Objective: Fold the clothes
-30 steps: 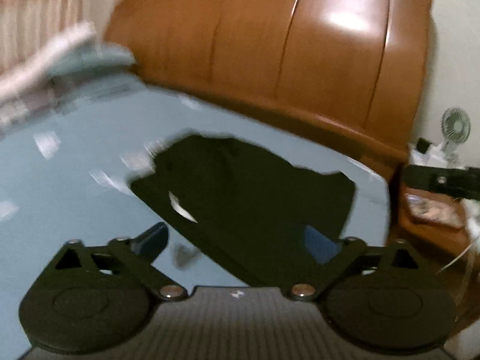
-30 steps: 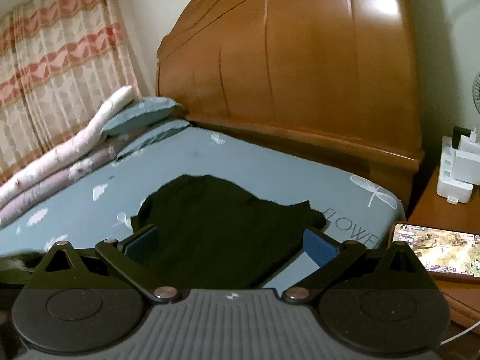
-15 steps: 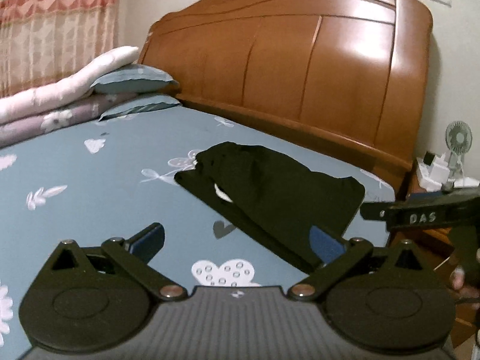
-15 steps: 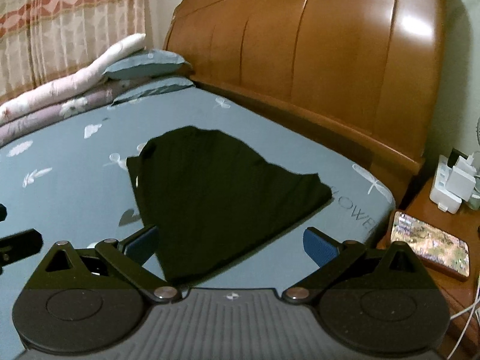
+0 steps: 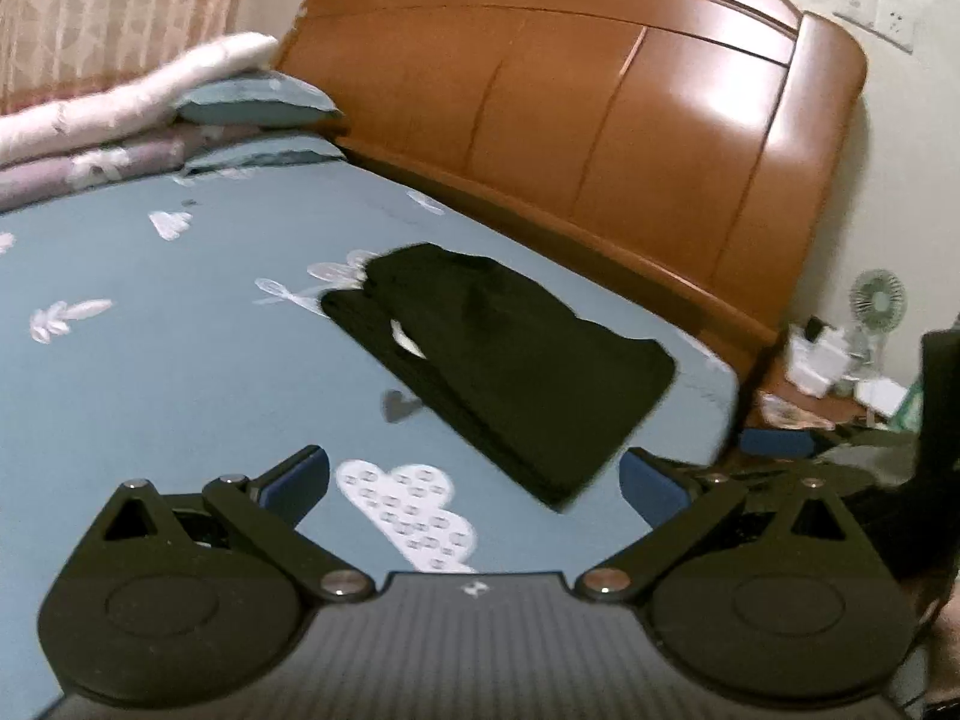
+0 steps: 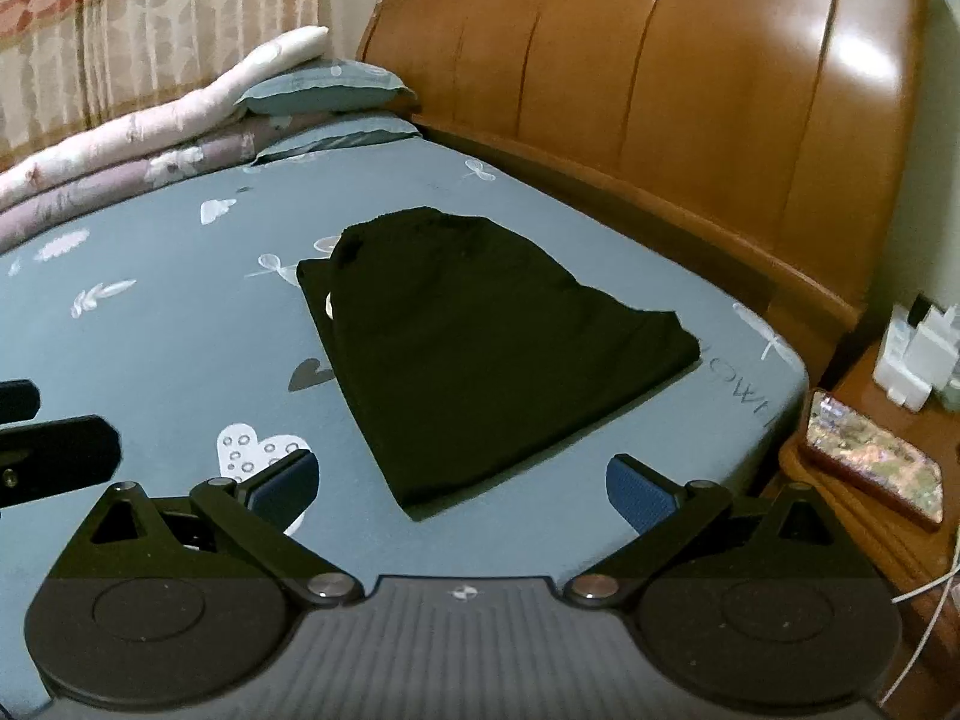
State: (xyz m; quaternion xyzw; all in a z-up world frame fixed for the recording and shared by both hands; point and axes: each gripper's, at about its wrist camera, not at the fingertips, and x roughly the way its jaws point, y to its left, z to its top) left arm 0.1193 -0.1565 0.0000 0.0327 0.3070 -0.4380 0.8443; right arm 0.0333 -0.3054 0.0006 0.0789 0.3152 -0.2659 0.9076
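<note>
A folded black garment [image 5: 510, 354] [image 6: 480, 348] lies flat on the blue patterned bed sheet [image 5: 150, 372] [image 6: 180, 348], near the bed's right corner by the headboard. A small white label shows at its left edge. My left gripper [image 5: 474, 483] is open, held above the sheet short of the garment's near corner, with nothing between its blue pads. My right gripper [image 6: 459, 486] is open too, hovering just before the garment's near corner and holding nothing. The other gripper's black body shows at the right edge of the left wrist view and at the left edge of the right wrist view.
A wooden headboard [image 6: 690, 90] rises behind the bed. Pillows and rolled quilts [image 6: 180, 120] are stacked at the far left by a curtain. A nightstand [image 6: 864, 492] on the right carries a lit phone [image 6: 870, 456], white chargers and a small fan [image 5: 879, 303].
Both grippers have drawn back and up from the black garment, which now lies farther ahead of them. The garment stays folded on the sheet.
</note>
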